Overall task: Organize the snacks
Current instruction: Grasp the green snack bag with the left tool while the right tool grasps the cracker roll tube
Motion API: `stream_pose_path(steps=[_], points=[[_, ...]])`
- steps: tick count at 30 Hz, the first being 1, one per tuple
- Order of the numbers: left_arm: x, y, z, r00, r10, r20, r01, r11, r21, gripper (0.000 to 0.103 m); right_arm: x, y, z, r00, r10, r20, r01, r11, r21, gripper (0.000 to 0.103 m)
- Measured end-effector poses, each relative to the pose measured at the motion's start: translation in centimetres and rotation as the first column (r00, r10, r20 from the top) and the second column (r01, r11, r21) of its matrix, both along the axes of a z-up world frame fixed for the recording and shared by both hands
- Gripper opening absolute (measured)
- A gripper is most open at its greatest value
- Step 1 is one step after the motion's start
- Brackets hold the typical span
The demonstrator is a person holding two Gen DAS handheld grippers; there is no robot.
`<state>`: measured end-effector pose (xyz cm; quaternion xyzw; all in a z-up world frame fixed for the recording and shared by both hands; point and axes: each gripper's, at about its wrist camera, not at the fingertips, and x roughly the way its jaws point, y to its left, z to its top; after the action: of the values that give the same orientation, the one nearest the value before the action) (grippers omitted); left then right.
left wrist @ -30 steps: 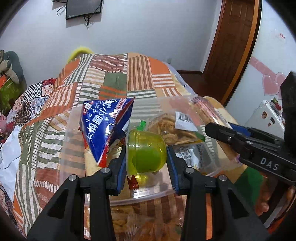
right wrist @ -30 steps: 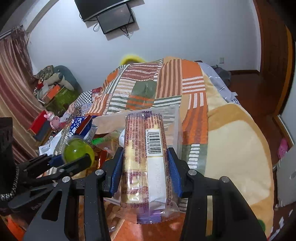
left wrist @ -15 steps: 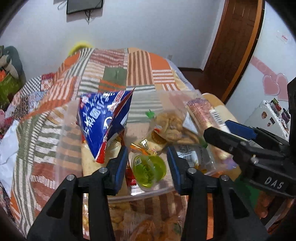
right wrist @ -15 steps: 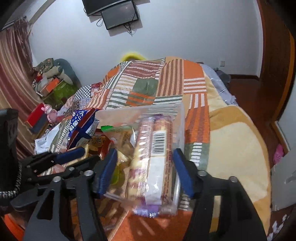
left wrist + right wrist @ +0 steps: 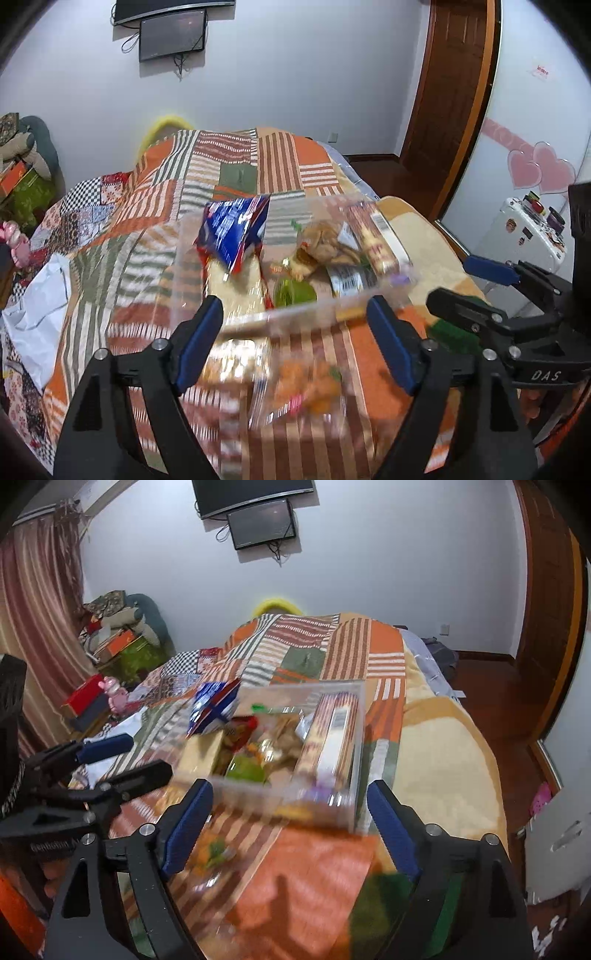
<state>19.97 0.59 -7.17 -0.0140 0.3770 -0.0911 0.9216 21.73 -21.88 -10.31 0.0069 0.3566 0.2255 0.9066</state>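
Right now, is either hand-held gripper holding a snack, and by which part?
Nothing is held. The left hand-held gripper and right hand-held gripper are both open and empty, short of the clear snack bin.

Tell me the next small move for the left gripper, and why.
Probably lower the left gripper onto the loose snack packet lying on the quilt just below it. Both grippers are open and empty, the green jelly cup and biscuit sleeve already sit in the clear bin, and that packet remains outside.
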Motion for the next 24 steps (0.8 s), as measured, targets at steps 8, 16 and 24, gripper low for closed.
stream_pose_path(steps=[8, 16, 24], points=[[-5.4, 2.1, -1.9, 0.998, 0.031, -0.059, -0.031, 1.0, -0.001, 0.082, -4.9, 0.7, -2.6, 0.998, 0.033, -0.055, -0.035, 0.999, -0.027, 0.093], [-9.2, 3.0, -5.1, 0.992, 0.042, -0.12, -0.039, 0.999, 0.025, 0.082, -7.6, 3.5, -6.4, 0.981, 0.101, -0.167, -0.114, 0.991, -0.068, 0.093], [-11.1, 2.7, -6.9, 0.986, 0.02, -0.165, -0.019, 1.0, 0.01, 0.082, -8.0, 4.3, -8.9, 0.96, 0.144, -0.241, -0.17, 0.981, -0.092, 0.084]])
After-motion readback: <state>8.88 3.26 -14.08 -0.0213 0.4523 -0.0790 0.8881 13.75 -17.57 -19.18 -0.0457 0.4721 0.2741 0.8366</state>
